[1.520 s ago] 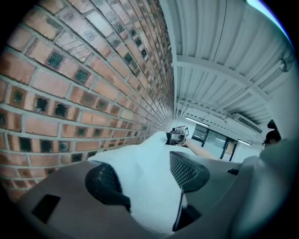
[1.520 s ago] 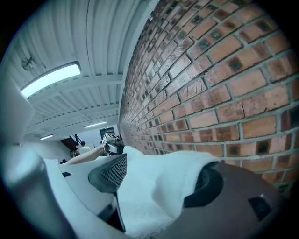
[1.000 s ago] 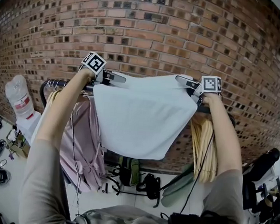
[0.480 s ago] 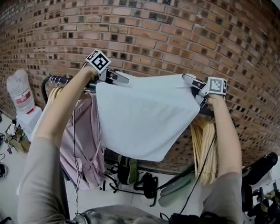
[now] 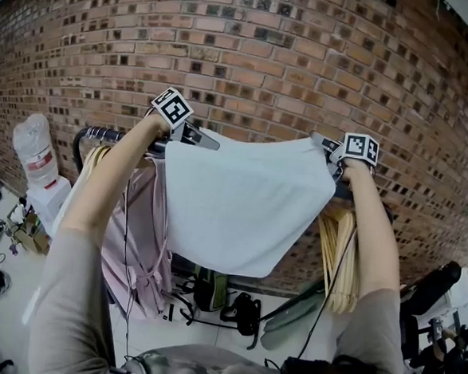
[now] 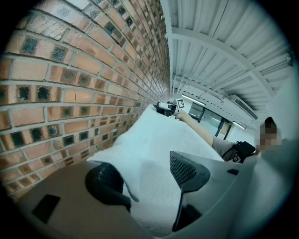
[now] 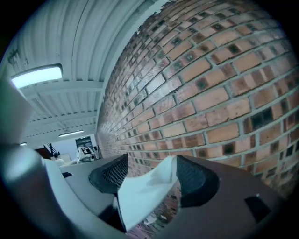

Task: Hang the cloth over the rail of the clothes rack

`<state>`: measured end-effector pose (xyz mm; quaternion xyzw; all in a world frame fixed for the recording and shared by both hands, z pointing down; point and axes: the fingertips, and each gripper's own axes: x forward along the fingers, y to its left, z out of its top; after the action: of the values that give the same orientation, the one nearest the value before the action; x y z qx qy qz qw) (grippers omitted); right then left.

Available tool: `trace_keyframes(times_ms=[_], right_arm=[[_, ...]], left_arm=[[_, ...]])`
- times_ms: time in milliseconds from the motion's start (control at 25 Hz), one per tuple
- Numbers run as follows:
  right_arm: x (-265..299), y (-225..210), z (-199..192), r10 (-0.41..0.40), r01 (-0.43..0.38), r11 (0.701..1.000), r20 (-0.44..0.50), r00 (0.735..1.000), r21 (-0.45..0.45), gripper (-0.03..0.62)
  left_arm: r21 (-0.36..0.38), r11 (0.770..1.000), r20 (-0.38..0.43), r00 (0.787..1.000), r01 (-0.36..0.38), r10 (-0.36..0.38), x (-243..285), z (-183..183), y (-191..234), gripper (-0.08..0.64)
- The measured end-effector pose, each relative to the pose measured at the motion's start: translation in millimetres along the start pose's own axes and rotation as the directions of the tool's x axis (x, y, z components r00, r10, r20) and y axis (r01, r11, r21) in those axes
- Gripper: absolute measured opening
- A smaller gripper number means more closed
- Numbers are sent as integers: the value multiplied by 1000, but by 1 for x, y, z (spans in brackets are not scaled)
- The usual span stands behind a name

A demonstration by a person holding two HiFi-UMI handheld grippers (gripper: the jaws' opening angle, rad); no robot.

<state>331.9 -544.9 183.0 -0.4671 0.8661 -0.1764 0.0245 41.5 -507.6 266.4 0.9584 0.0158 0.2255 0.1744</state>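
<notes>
**Cloth held up by both top corners at the rack rail, close to the brick wall**

The left gripper has its fingers closed on one top corner of the cloth and the right gripper has its fingers closed on the other. The cloth is stretched between them and hangs down in front of the rail, hiding its middle. I judge that letting go before the top edge is well over the rail would let the cloth slide to the floor, and reaching further could knock the fingers against the bricks. Only the head view shows the rail, the pink garment and the wooden hangers. Only the gripper views show the grip: the left holds a deep fold and the right a thin corner, which might slip.
</notes>
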Motion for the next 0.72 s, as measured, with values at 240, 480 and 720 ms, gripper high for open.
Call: trace_keyframes(times_ms=[240, 480, 720], right_arm=[[0, -1, 1, 33, -34, 999, 39, 999, 32, 331], [6, 28, 1, 139, -139, 990, 30, 990, -21, 331], [4, 37, 2, 169, -167, 985, 43, 985, -46, 331]], left_arm=[[13, 1000, -31, 999, -25, 26, 2, -5, 3, 281], [6, 1000, -81, 997, -11, 12, 4, -14, 0, 281], [41, 999, -53, 999, -7, 9, 3, -6, -3, 281]])
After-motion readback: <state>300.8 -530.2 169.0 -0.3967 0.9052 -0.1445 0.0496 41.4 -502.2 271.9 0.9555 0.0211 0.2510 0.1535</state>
